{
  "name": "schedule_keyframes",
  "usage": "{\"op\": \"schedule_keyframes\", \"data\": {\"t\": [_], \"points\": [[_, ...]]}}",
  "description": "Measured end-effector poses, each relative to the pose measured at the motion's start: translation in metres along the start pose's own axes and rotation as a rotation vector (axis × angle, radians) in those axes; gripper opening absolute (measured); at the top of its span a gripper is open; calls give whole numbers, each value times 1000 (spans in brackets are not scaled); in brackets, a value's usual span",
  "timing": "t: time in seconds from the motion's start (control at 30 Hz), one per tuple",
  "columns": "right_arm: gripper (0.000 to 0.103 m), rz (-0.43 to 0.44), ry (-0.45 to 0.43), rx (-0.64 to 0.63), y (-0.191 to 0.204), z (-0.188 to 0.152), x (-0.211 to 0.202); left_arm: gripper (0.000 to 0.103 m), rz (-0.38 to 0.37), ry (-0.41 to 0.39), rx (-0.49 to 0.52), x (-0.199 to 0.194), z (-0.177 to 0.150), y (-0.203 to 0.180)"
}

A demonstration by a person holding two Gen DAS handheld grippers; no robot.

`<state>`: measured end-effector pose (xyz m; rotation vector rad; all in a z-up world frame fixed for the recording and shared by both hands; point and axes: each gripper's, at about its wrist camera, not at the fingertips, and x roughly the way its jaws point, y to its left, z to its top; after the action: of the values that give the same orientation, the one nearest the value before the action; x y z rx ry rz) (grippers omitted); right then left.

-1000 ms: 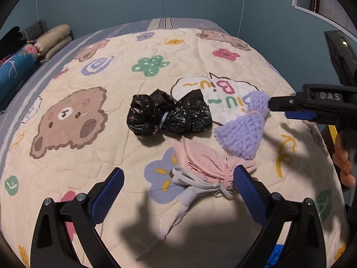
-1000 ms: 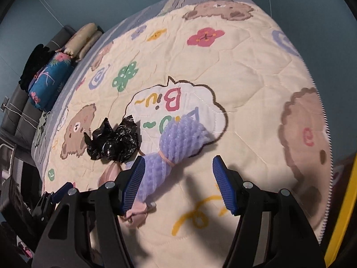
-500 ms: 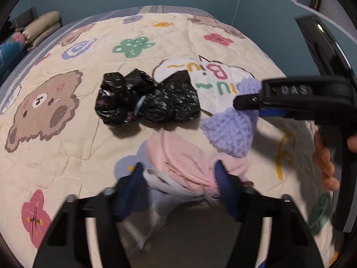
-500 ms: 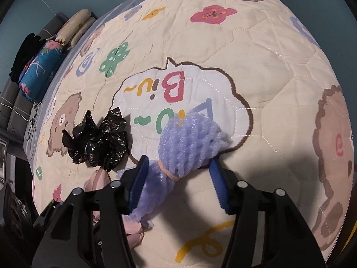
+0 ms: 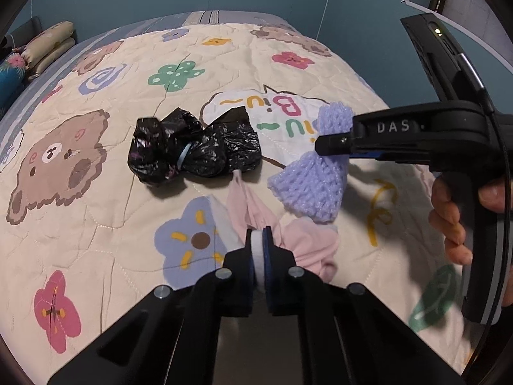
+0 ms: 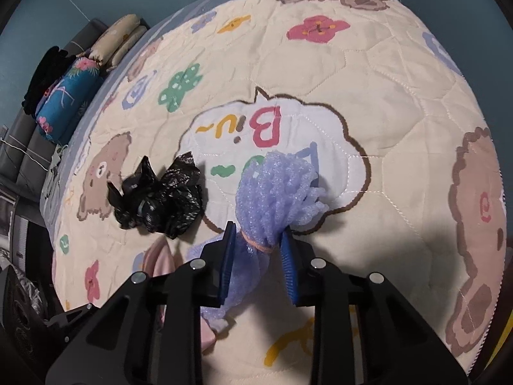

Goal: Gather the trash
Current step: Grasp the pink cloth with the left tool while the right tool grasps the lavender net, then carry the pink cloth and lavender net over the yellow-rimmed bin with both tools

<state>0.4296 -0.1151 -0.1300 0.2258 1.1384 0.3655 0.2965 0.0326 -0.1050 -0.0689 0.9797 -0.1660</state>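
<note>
Covering the bed, a cream quilt [image 5: 96, 224] printed with bears, flowers and a "Biu" speech bubble [image 6: 272, 134]; teal walls behind, pillows [image 6: 121, 38] at the far end. Left gripper [image 5: 259, 243]: jaws closed tight, pinching the pink face mask [image 5: 307, 243] just below the bubble. Right gripper [image 6: 258, 253]: jaws just closing, pads pressed on the banded waist of the purple foam net [image 6: 275, 192] at the bubble's lower edge. Black bag bundle [image 5: 192, 150] beside the bubble, untouched.

I see open quilt [image 5: 96, 231] on the left and far side, free to pass. The black bag [image 5: 192, 150], pink mask [image 5: 307, 243] and purple foam net [image 6: 275, 199] crowd the middle, nearly touching. The right gripper [image 5: 333, 144] blocks the right side.
</note>
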Motion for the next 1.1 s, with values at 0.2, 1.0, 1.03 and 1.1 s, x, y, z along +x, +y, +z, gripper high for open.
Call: {"op": "schedule_keyframes", "data": {"t": [0.2, 1.0, 1.03, 1.1], "points": [[26, 24, -54, 5, -3, -4, -37, 4, 0, -39, 9, -30, -4, 1], [26, 68, -210, -62, -19, -80, -175, 4, -11, -202, -52, -143, -38, 18], [26, 69, -217, -60, -20, -82, -180, 4, -15, -212, -52, -147, -38, 17], [26, 74, -236, -56, -23, -88, -193, 4, -10, -248, -48, -162, -39, 14]]}}
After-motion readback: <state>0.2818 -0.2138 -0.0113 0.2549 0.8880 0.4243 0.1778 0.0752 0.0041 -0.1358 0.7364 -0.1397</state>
